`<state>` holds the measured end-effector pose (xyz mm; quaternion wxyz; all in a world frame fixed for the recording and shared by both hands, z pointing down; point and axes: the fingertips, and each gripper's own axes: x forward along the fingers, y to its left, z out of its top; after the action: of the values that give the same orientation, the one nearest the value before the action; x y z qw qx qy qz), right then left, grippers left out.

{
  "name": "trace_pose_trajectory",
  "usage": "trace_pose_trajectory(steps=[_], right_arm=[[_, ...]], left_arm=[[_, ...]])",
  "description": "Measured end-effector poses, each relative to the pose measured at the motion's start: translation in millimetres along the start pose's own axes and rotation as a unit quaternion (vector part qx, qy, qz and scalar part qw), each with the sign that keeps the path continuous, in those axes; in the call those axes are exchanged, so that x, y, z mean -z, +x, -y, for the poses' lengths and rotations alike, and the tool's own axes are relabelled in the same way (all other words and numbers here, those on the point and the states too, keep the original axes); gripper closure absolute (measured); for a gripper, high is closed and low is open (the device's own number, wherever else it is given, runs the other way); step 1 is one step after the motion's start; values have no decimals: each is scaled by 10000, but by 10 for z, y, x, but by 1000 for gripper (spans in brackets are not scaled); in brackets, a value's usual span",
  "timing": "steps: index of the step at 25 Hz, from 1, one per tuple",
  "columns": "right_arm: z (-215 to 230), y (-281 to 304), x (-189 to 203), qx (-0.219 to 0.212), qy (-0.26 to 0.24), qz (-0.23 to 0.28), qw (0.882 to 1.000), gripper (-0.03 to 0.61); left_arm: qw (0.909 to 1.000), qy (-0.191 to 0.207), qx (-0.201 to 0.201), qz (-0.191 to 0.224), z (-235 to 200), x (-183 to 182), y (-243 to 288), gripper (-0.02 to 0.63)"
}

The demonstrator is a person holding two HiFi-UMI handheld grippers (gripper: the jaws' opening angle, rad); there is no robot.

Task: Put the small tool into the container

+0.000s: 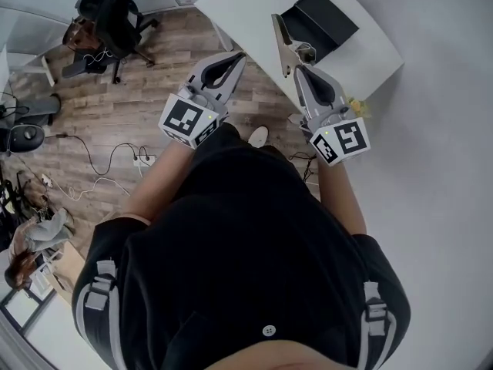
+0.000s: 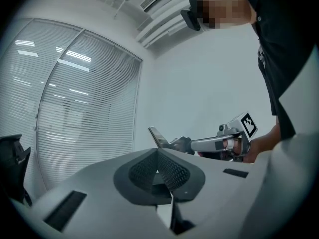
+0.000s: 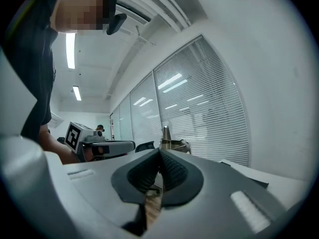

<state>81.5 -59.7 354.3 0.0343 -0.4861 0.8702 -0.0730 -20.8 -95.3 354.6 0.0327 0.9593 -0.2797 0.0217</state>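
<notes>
White table with black container | left tongs together, empty | right tongs clamped on small tool

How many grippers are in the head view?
2. The left gripper is over the wood floor beside the white table, jaws together; the right gripper is at that table's edge, shut on the small tool.
</notes>
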Motion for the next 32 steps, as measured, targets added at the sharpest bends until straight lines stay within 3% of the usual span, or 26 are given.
trace_pose_trajectory(steps=[10,18,26,32], right_arm=[[558,189,191,699,125,-261,9971,566],[1194,665,402,1429,313,-826,9858,566],[1843,1101,1047,2179,389,-1809,9583,565],[2275,1358,1568,2451,355,-2602,9332,565]], left_arm=[[9980,178,602,-56,-300,183,612,607],[9882,185,1517,-100,-753,196,1350,607],[9675,194,2470,-497,-1214,447,2021,607],[9544,6,2967,-327,-1487,642,2454,607]])
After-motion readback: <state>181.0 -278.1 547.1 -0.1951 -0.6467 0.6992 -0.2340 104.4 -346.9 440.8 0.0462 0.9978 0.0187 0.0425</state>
